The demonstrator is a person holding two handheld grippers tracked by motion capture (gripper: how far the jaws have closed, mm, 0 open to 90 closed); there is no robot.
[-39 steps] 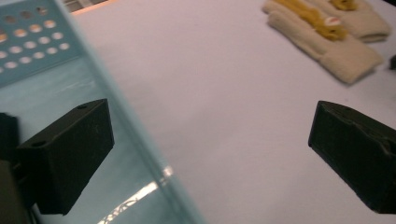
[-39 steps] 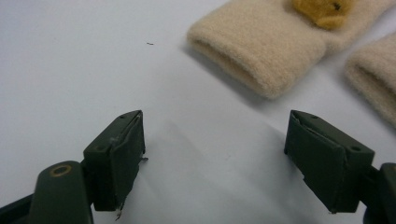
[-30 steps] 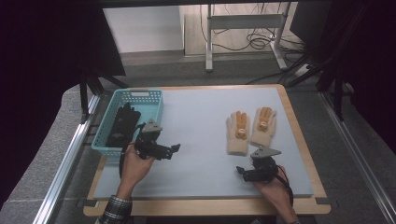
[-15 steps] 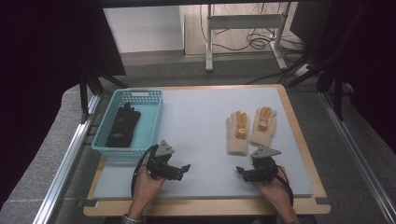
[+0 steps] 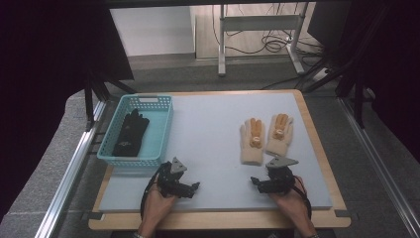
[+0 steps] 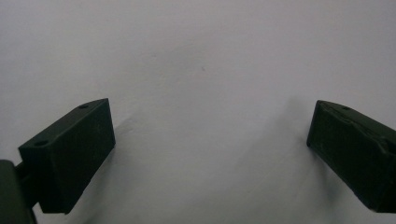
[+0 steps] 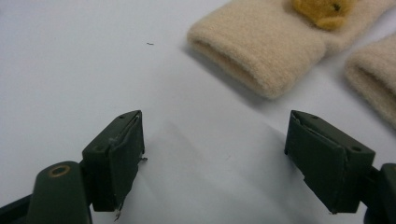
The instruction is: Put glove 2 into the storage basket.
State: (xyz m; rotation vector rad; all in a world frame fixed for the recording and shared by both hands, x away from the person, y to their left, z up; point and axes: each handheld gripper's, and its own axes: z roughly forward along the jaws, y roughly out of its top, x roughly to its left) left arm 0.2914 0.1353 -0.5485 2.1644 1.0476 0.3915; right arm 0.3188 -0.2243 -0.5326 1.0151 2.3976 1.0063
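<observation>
Two cream gloves with orange patches (image 5: 252, 140) (image 5: 279, 134) lie side by side on the pale mat, right of centre; their cuffs (image 7: 261, 51) (image 7: 373, 74) show in the right gripper view. A black glove (image 5: 130, 133) lies in the blue basket (image 5: 163, 130) at the left. My left gripper (image 5: 194, 188) rests open over bare mat near the front edge, just below the basket; its jaws stand wide apart (image 6: 208, 154). My right gripper (image 5: 255, 182) sits open in front of the cream gloves' cuffs, nothing between its jaws (image 7: 215, 154).
The mat lies on a wooden board (image 5: 317, 148) with a metal rail (image 5: 74, 168) along the left side. Behind the table stand a desk frame (image 5: 257, 29) and loose cables on the floor.
My left gripper has drawn back from the basket's front corner toward the near edge and slightly right. The right gripper has stayed where it was.
</observation>
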